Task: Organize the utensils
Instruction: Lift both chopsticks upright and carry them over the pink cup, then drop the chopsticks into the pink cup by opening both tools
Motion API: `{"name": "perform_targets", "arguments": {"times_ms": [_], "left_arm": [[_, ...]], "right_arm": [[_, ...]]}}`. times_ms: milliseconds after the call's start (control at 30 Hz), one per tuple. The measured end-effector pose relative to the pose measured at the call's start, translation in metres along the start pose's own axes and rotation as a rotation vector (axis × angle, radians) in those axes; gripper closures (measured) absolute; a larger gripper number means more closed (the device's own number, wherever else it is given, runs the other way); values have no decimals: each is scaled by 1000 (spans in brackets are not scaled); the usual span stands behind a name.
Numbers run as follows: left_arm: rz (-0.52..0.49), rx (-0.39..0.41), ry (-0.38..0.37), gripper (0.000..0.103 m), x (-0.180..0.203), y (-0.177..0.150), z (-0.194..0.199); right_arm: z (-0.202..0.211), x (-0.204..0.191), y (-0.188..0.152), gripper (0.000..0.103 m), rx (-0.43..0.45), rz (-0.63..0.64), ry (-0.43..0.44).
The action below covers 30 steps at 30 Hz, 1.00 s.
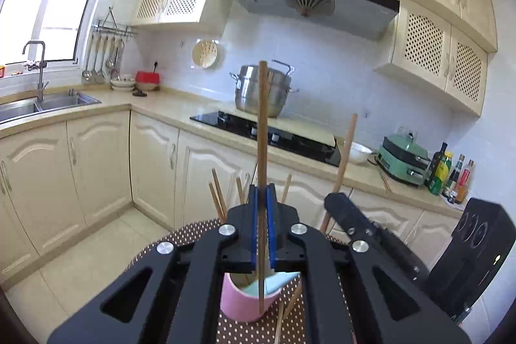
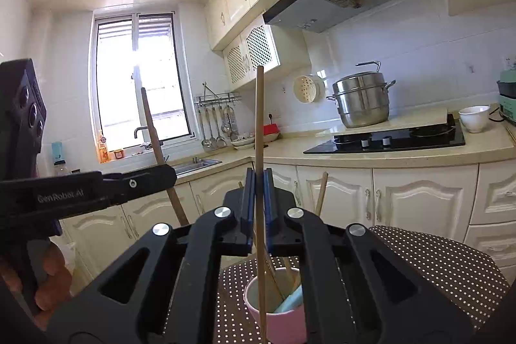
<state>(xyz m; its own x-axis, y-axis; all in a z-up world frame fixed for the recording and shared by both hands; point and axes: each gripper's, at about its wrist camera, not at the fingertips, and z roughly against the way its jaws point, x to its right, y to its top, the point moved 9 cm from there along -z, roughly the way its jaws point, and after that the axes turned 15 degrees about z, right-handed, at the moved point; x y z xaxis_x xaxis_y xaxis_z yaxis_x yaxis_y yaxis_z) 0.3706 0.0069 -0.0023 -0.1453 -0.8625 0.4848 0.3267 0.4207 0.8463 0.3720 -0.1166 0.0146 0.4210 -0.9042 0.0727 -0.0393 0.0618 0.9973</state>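
Note:
My left gripper [image 1: 262,192] is shut on a wooden chopstick [image 1: 262,124] held upright; its lower end reaches down by a pink cup [image 1: 245,302]. The cup stands on a brown polka-dot table [image 1: 180,234] and holds several chopsticks and a light blue utensil [image 1: 274,282]. My right gripper [image 2: 258,179] is shut on another upright wooden chopstick [image 2: 259,131], whose lower end sits at the pink cup [image 2: 283,321]. The right gripper [image 1: 335,202] shows in the left wrist view; the left gripper [image 2: 167,174] shows in the right wrist view with its chopstick [image 2: 154,137].
More chopsticks [image 1: 283,308] lie on the table beside the cup. Behind are cream cabinets, a black hob [image 1: 267,134] with a steel pot [image 1: 262,92], a sink [image 1: 42,105], a white bowl [image 2: 474,116] and bottles [image 1: 448,173] on the counter.

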Motion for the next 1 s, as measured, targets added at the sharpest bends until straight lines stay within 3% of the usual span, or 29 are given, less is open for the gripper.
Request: {"name": "perform_targets", "arguments": {"times_ms": [300, 567, 767, 833, 900, 1000], "left_arm": [[18, 83, -13, 98, -5, 14, -15], [13, -26, 34, 98, -27, -18, -48], [10, -57, 60, 95, -36, -29, -53], [-2, -49, 78, 87, -37, -29, -51], [-1, -39, 82, 65, -38, -29, -48], [-4, -36, 86, 65, -40, -30, -43]], "right_arm": [[-20, 2, 5, 97, 57, -3, -39], [-35, 4, -17, 97, 15, 19, -52], [-33, 0, -28, 97, -17, 32, -59], [-30, -1, -29, 97, -22, 40, -64], [-29, -2, -30, 97, -31, 43, -65], [-27, -2, -32, 97, -41, 41, -69]]}}
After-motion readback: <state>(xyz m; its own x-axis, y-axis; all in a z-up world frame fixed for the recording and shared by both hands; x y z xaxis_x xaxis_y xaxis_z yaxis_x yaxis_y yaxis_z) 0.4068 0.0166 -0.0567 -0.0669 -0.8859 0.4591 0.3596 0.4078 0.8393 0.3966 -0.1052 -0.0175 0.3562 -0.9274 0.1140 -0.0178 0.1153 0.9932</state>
